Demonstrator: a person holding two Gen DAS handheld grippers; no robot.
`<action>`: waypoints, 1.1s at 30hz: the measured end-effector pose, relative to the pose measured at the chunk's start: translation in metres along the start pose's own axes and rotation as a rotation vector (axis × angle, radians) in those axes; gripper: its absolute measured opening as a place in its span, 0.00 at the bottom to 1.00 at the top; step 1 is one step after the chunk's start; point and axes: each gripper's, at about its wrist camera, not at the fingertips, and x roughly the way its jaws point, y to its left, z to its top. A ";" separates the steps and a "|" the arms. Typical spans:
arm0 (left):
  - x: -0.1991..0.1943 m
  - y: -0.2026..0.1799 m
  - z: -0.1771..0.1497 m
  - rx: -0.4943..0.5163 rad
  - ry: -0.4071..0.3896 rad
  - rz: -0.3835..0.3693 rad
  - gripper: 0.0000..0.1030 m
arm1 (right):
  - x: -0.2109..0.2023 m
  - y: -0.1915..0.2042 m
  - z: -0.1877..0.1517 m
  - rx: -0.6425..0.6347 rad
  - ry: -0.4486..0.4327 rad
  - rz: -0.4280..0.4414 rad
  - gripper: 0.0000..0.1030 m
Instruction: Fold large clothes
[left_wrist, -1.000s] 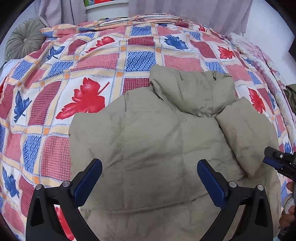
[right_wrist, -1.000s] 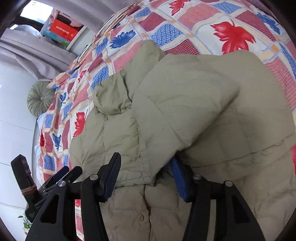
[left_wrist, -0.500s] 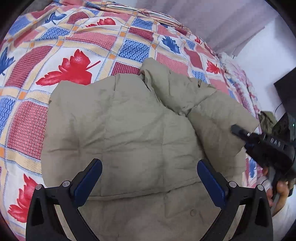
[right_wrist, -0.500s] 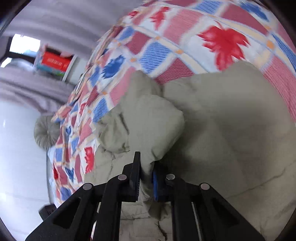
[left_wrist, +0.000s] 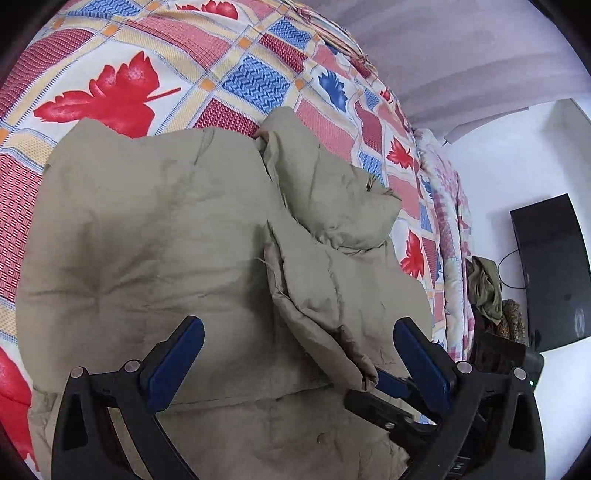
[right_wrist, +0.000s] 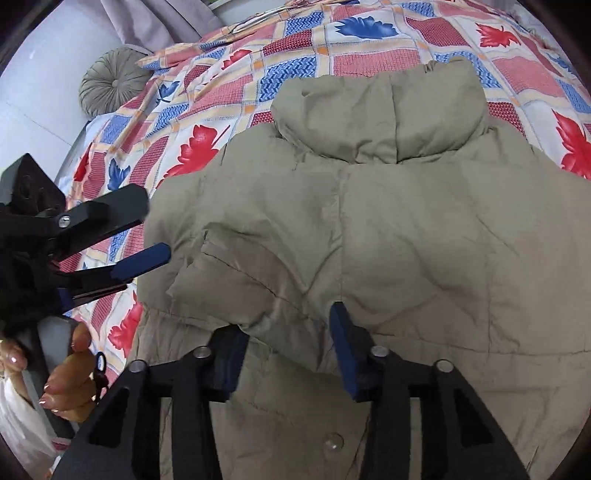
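Khaki padded jacket (right_wrist: 388, 229): spread flat on the patterned bedspread (right_wrist: 229, 85), hood (right_wrist: 380, 114) towards the far side, one sleeve (left_wrist: 325, 295) folded across the body; right gripper (right_wrist: 288, 350): fingers opening, sleeve cuff between them; left gripper (left_wrist: 299, 354): fingers wide apart, holding nothing, above the jacket.

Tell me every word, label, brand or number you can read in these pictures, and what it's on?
None can be read.
Round mark on the black screen by the wall: a logo, too small and blurred to read.
Khaki puffer jacket: no label showing.
Patterned bedspread: only leaves and squares, no lettering.
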 end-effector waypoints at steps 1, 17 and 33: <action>0.005 -0.002 -0.001 0.008 0.009 0.006 1.00 | -0.008 -0.006 -0.003 0.010 -0.008 0.010 0.61; 0.075 -0.026 -0.004 0.080 0.128 0.126 0.48 | -0.124 -0.237 -0.079 0.701 -0.214 0.024 0.53; 0.041 -0.059 -0.007 0.258 -0.014 0.154 0.10 | -0.093 -0.277 0.009 0.659 -0.209 0.160 0.08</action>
